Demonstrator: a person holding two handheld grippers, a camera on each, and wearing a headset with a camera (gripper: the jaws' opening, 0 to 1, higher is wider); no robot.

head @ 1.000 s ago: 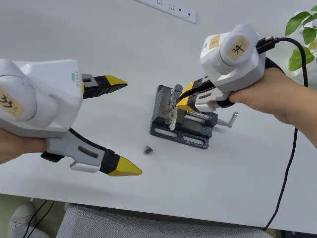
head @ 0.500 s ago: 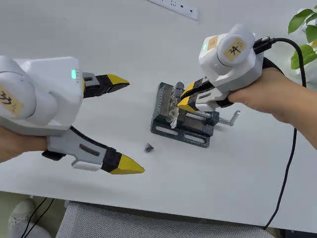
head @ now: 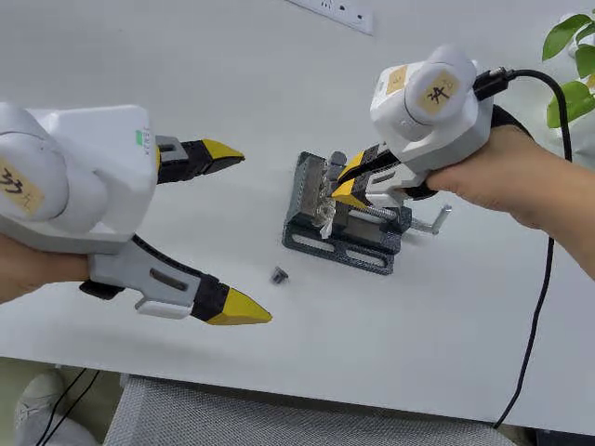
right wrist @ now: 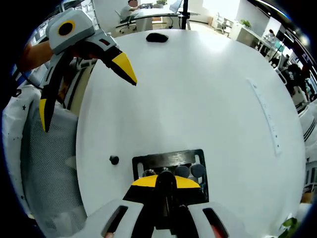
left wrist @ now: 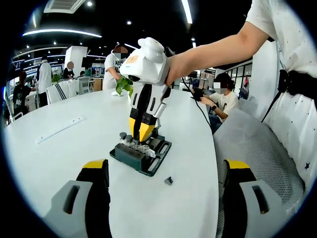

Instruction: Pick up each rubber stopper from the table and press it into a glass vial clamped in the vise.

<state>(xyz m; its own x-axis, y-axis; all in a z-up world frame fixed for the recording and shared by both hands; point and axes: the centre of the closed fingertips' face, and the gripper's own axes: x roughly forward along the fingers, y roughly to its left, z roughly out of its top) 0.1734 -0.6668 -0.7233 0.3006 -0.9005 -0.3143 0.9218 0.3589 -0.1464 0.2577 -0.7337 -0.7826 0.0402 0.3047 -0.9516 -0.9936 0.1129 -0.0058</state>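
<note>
Lying loose on the bench (head: 186, 56), the one spare stopper (head: 278, 275) sits just in front of the vise (head: 307, 243), apart from its base. It looks small, light and rubbery, so it should give a little under a pinch and is likely to roll or flip if nudged. The best hold is probably across its wider top end, leaving the narrow end free to enter the glass. The vials (head: 323, 212) stand upright in a row between the vise jaws. They are thin clear glass, judged fragile, so pressing should go straight down and gently. In the right gripper view, dark tops (right wrist: 182, 171) show on at least two of the vials, which suggests those are already plugged. How many are open I cannot tell. The right gripper (head: 341, 188) hangs right over the row with its fingers (head: 351, 173) drawn together. Whether a stopper is pinched between them I cannot tell. The left gripper (head: 251, 237) hovers near the loose stopper, spread wide and holding nothing.
</note>
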